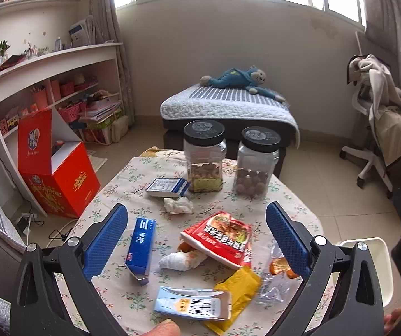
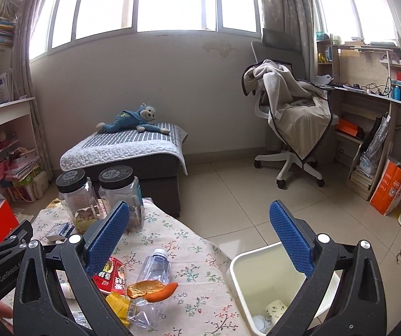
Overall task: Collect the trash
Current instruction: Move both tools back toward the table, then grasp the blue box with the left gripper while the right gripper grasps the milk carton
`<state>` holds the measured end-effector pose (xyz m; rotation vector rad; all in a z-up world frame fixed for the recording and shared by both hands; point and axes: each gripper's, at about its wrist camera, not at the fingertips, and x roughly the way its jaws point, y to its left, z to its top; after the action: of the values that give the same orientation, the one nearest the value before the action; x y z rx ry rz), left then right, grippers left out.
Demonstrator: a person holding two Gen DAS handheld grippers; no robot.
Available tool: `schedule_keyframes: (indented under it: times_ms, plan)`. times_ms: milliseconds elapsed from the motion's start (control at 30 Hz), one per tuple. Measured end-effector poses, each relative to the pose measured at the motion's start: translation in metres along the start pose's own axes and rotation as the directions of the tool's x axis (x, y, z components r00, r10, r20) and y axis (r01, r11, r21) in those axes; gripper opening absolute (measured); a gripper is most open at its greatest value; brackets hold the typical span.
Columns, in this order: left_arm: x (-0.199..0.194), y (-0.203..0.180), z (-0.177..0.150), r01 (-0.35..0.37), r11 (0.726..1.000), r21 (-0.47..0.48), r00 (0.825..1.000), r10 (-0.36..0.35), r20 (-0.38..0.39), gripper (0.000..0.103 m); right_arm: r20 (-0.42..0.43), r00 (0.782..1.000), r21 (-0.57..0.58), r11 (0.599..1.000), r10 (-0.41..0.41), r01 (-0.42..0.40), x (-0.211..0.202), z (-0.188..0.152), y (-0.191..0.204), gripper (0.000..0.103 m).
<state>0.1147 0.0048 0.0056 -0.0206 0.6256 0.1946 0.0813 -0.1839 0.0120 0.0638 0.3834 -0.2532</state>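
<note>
Milk carton (image 1: 193, 303) below wide-spread left gripper (image 1: 197, 235) fingers

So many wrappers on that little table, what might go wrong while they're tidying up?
The orange peel rests loosely on the crushed plastic bottle, so lifting the bottle may drop peel onto the table or floor. The bin sits below the table's edge, so a light wrapper released early might miss it. The two jars stand close behind the trash and could get knocked.

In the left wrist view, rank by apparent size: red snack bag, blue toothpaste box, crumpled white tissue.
1. red snack bag
2. blue toothpaste box, somewhat smaller
3. crumpled white tissue, smallest, though it lies farther from the camera, so its true size is unsure.
</note>
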Motion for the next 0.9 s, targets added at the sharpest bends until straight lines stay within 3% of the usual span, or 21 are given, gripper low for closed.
schedule_keyframes:
  times_ms: [100, 167, 233, 300, 400, 467, 533, 667, 767, 867, 900]
  plan:
    - [0.029, 0.026, 0.001, -0.063, 0.998, 0.001, 0.996, 0.063, -0.069, 0.096, -0.033, 0.999, -0.026, 0.999, 0.022, -0.023, 0.006, -0.003, 0.013, 0.096]
    - [0.057, 0.042, -0.001, -0.104, 0.994, 0.022, 0.984, 0.106, -0.145, 0.096, -0.070, 0.996, -0.041, 0.998, 0.046, -0.049, 0.013, -0.006, 0.021, 0.096]
    - [0.090, 0.059, -0.007, -0.118, 0.992, 0.038, 0.961, 0.124, -0.246, 0.096, -0.125, 0.988, -0.051, 0.994, 0.089, -0.096, 0.022, -0.010, 0.029, 0.096]
    - [0.121, 0.072, -0.017, -0.115, 0.992, 0.050, 0.927, 0.125, -0.352, 0.096, -0.197, 0.968, -0.062, 0.984, 0.153, -0.168, 0.033, -0.016, 0.040, 0.096]
    - [0.158, 0.085, -0.032, -0.073, 0.996, 0.043, 0.875, 0.085, -0.476, 0.096, -0.335, 0.889, -0.061, 0.935, 0.311, -0.350, 0.051, -0.030, 0.061, 0.096]
    - [0.172, 0.093, -0.040, -0.080, 0.996, 0.038, 0.858, 0.088, -0.505, 0.096, -0.425, 0.822, -0.104, 0.882, 0.378, -0.459, 0.060, -0.042, 0.082, 0.096]
    - [0.184, 0.100, -0.045, -0.074, 0.997, 0.034, 0.842, 0.081, -0.534, 0.096, -0.484, 0.777, -0.176, 0.825, 0.402, -0.537, 0.062, -0.056, 0.104, 0.096]
    - [0.203, 0.110, -0.054, -0.037, 0.999, 0.025, 0.806, 0.045, -0.590, 0.096, -0.575, 0.708, -0.325, 0.680, 0.410, -0.657, 0.055, -0.085, 0.143, 0.096]
    - [0.209, 0.106, -0.055, -0.002, 0.999, 0.045, 0.801, 0.029, -0.597, 0.096, -0.650, 0.652, -0.379, 0.576, 0.391, -0.724, 0.051, -0.107, 0.163, 0.096]
    - [0.216, 0.100, -0.057, 0.028, 0.997, 0.068, 0.794, 0.020, -0.607, 0.095, -0.702, 0.614, -0.417, 0.491, 0.361, -0.765, 0.050, -0.124, 0.177, 0.096]
    - [0.218, 0.098, -0.058, 0.038, 0.997, 0.073, 0.787, 0.015, -0.617, 0.089, -0.715, 0.606, -0.427, 0.469, 0.349, -0.774, 0.050, -0.129, 0.181, 0.096]
